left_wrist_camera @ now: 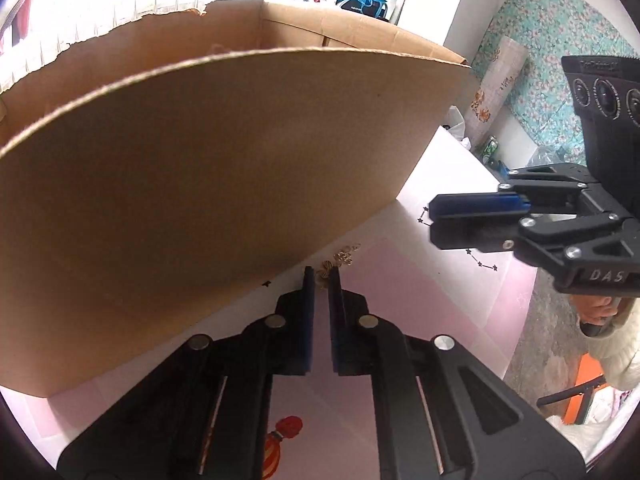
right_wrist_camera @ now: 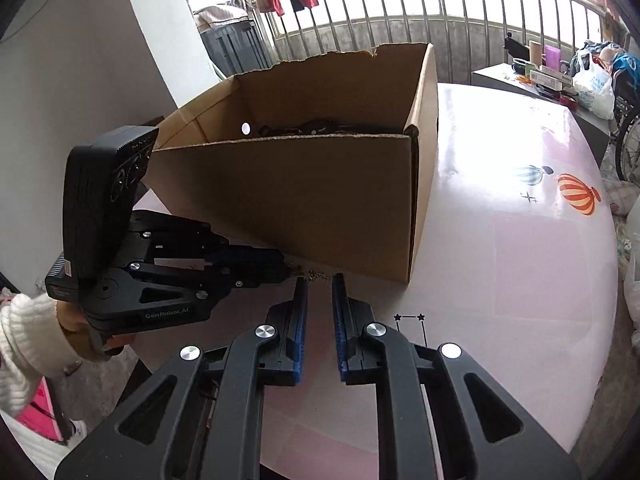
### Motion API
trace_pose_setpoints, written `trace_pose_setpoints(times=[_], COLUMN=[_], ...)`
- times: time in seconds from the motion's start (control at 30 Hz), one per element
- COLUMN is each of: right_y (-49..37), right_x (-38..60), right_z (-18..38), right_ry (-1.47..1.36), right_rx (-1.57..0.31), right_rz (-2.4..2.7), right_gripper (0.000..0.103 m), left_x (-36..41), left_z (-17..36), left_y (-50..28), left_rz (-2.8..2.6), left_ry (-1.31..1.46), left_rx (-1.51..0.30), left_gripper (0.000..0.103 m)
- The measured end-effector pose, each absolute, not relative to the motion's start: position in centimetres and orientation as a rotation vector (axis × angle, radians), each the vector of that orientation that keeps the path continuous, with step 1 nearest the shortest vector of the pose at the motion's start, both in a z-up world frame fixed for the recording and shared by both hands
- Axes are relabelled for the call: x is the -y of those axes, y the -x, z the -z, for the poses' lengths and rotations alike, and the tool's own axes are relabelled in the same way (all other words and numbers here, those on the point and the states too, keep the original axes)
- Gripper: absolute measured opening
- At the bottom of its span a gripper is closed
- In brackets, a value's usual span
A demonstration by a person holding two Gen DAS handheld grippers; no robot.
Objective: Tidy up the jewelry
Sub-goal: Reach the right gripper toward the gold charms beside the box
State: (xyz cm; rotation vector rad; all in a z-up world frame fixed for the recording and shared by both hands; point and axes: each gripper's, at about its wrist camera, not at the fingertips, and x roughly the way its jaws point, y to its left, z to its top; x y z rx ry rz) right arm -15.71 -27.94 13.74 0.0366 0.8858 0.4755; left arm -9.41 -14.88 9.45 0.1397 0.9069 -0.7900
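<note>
A gold chain [left_wrist_camera: 336, 265] lies on the pink table at the foot of the cardboard box [left_wrist_camera: 200, 184]. It also shows in the right wrist view [right_wrist_camera: 314, 274]. My left gripper [left_wrist_camera: 322, 276] has its tips right at the chain, with a narrow gap between the jaws; in the right wrist view [right_wrist_camera: 286, 270] the tips look closed at the chain's end. My right gripper [right_wrist_camera: 320, 282] is slightly open and empty, just in front of the chain; it shows from the side in the left wrist view [left_wrist_camera: 434, 220]. Dark jewelry [right_wrist_camera: 316, 126] lies inside the box [right_wrist_camera: 300, 196].
The round pink table [right_wrist_camera: 520, 240] has balloon prints and star marks. Its edge runs close on the left in the right wrist view. A second table with clutter [right_wrist_camera: 560, 76] stands at the back right. A window railing is behind the box.
</note>
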Motion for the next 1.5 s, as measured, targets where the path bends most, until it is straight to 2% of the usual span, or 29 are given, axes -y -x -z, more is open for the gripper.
trace_pose_setpoints(times=[0.33, 0.43, 0.47, 0.5, 0.57, 0.67, 0.77, 0.8, 0.97, 1.0, 1.5], right_y=[14.7, 14.7, 14.7, 14.8, 15.0, 15.2, 15.1, 15.1, 14.9, 14.7, 15.4], right_x=[25.6, 25.6, 25.7, 25.9, 26.1, 26.3, 26.5, 26.5, 26.3, 26.1, 24.4], right_z=[-11.9, -12.1, -12.2, -12.3, -12.4, -12.3, -12.2, -12.1, -11.8, -11.8, -11.6], right_ry=[0.116, 0.126, 0.117, 0.112, 0.117, 0.132, 0.133, 0.135, 0.148, 0.152, 0.225], right_rx=[-0.907, -0.901, -0.898, -0.896, -0.893, -0.896, -0.903, -0.906, -0.911, -0.911, -0.904], right_rz=[-0.513, -0.498, -0.495, -0.494, -0.489, -0.483, -0.487, -0.490, -0.497, -0.501, -0.542], right_gripper=[0.013, 0.017, 0.018, 0.018, 0.018, 0.018, 0.018, 0.018, 0.019, 0.019, 0.021], left_x=[12.1, 13.0, 13.4, 13.7, 14.4, 15.4, 16.4, 16.5, 16.2, 16.3, 15.3], left_z=[-9.3, -9.9, -10.0, -10.0, -10.2, -9.9, -9.8, -9.8, -9.6, -9.7, -9.8], left_y=[9.4, 10.1, 10.3, 10.5, 10.9, 10.9, 10.9, 10.8, 11.0, 11.3, 12.6], left_rz=[0.757, 0.773, 0.773, 0.774, 0.780, 0.802, 0.778, 0.762, 0.758, 0.754, 0.720], left_ry=[-0.051, -0.175, -0.197, -0.217, -0.261, -0.307, -0.366, -0.378, -0.397, -0.408, -0.375], left_rx=[-0.921, -0.880, -0.867, -0.859, -0.825, -0.830, -0.815, -0.812, -0.813, -0.804, -0.805], left_gripper=[0.000, 0.000, 0.007, 0.027, 0.035, 0.033, 0.019, 0.011, 0.008, 0.000, 0.000])
